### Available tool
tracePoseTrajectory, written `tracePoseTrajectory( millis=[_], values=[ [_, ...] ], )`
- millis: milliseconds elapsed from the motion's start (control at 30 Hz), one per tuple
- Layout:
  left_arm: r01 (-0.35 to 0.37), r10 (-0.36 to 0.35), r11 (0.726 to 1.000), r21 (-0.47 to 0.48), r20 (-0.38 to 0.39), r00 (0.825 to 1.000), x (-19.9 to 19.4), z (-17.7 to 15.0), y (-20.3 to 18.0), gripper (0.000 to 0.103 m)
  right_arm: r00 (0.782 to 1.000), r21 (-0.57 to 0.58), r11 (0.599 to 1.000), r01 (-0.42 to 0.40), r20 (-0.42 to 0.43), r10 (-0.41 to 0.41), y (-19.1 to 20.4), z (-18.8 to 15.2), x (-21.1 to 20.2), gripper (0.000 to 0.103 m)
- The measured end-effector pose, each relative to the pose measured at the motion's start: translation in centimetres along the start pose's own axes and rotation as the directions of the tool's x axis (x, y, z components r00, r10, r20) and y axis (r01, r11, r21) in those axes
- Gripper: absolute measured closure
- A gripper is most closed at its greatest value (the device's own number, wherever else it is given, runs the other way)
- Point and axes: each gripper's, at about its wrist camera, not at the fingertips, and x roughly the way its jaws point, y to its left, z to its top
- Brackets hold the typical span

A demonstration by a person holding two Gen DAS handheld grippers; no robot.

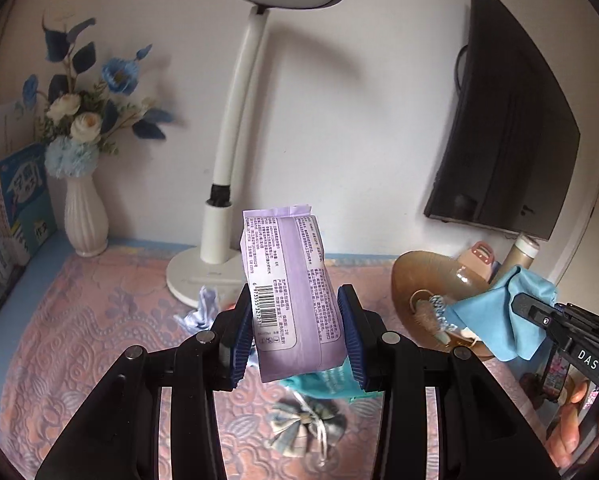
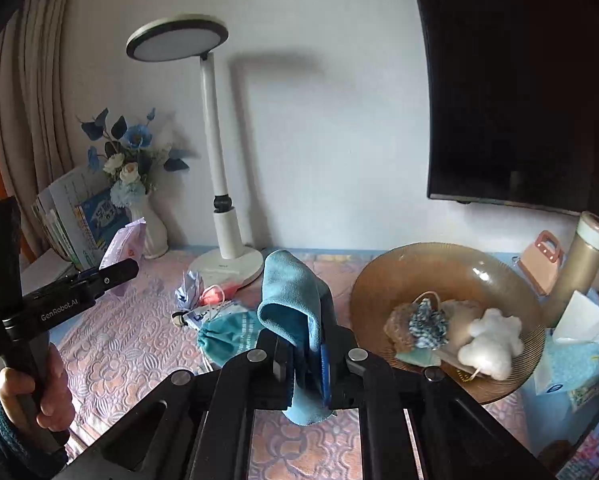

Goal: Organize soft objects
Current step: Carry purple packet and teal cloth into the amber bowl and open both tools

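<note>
Over at the left, the left gripper has its ribbed blue pads clamped on a smooth lilac tissue packet, lifted upright above the embossed pink tablecloth, I'd guess for carrying across. The right gripper pinches a limp, napped blue cloth that droops over its jaws. At the far right the ribbed amber bowl already holds a fluffy white plush toy, likely where both are headed

The left gripper holds a purple packet upright between its jaws, while the right gripper clamps a blue cloth draped over its jaws.
</note>
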Motion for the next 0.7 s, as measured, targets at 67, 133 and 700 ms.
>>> tracePoseTrajectory(
  millis=[67,133,700],
  values=[
    [0.048,-0.049,0.999,0.024,0.017,0.999,-0.1,1.7,-2.0,0.066,0.999,-0.015,0.999,0.045,0.029,-0.044,-0.7,1.1,-1.7,0.094],
    [0.084,-0.085,0.995,0.051,0.034,0.996,0.0,3.3,-4.5,0.066,0.994,-0.025,0.995,0.092,0.057,-0.09,-1.6,2.4,-3.3,0.094],
    [0.228,-0.226,0.948,0.224,-0.036,0.974,9.5,5.8,-17.9,0.027,0.944,0.118,0.938,0.327,-0.004,-0.329,-12.5,8.3,-1.4,0.092]
  ],
)
